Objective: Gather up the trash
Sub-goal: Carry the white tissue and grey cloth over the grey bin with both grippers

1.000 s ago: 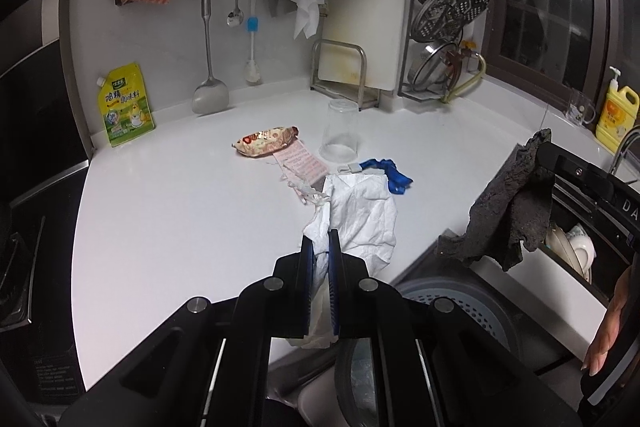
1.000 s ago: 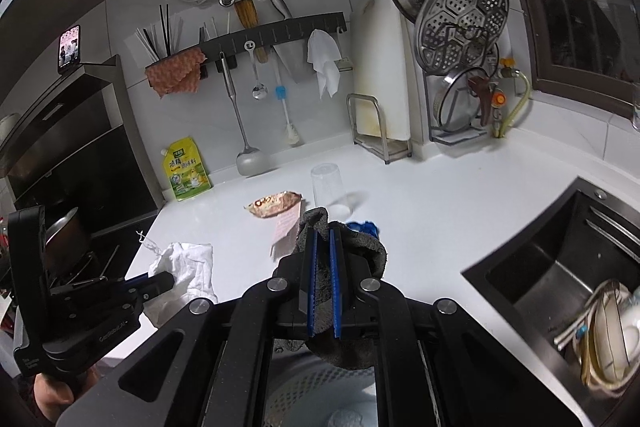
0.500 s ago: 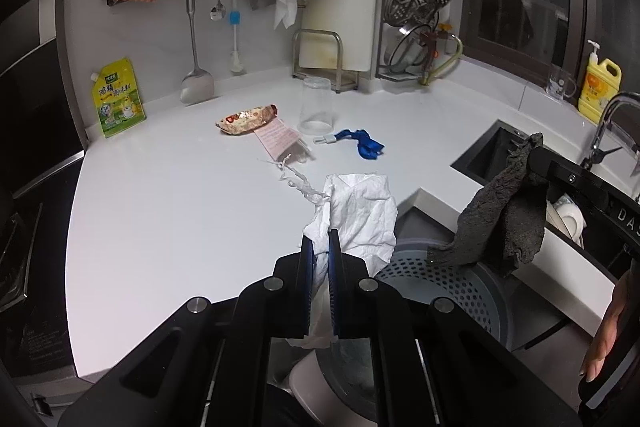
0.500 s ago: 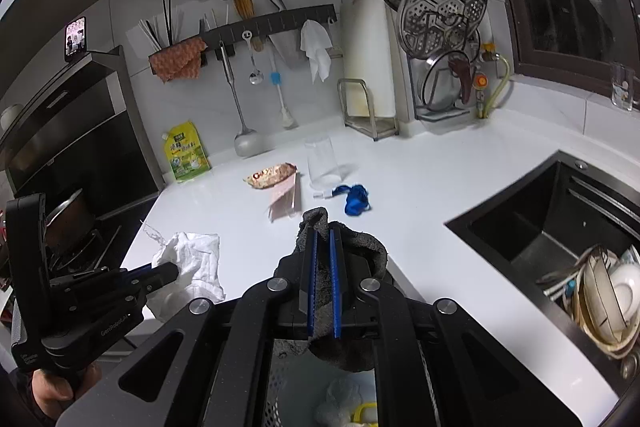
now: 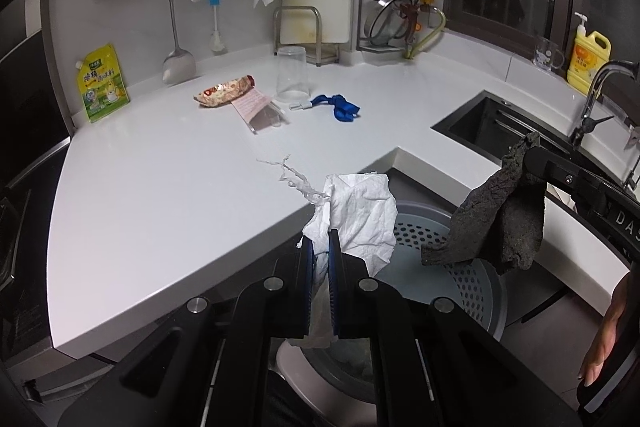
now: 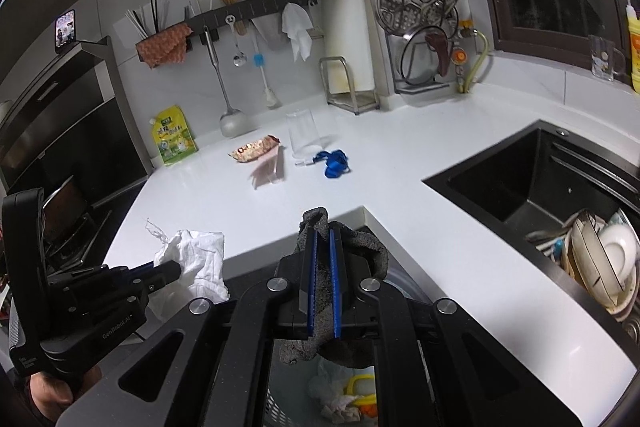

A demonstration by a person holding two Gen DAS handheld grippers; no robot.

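White stone counter (image 5: 168,195) wraps the corner, with the black sink (image 6: 532,187) let into its right side and a grey perforated trash bin (image 5: 440,247) standing on the floor below the counter's inner edge. Both pieces of trash hang over or just beside that bin. The right gripper (image 6: 323,283) has its jaws clamped tight on a dark grey rag (image 5: 496,223), which droops from the pads directly above the bin's mouth, where tissues and a yellow scrap already lie. The left gripper (image 5: 320,291) is likewise closed hard on a crumpled white paper towel (image 5: 360,215), a torn strand trailing from it toward the counter edge.

Farther back on the counter lie more candidates: a clear plastic cup (image 5: 293,75) upside down, a snack wrapper (image 5: 224,93), a pink slip (image 5: 252,105) and a blue strip (image 5: 338,105).

The risks, as I judge them: the towel sits near the bin's left rim, so letting go there could drop it on the counter edge or the floor. Its strand may catch on the pads. The limp rag could drape over the rim instead of falling in.
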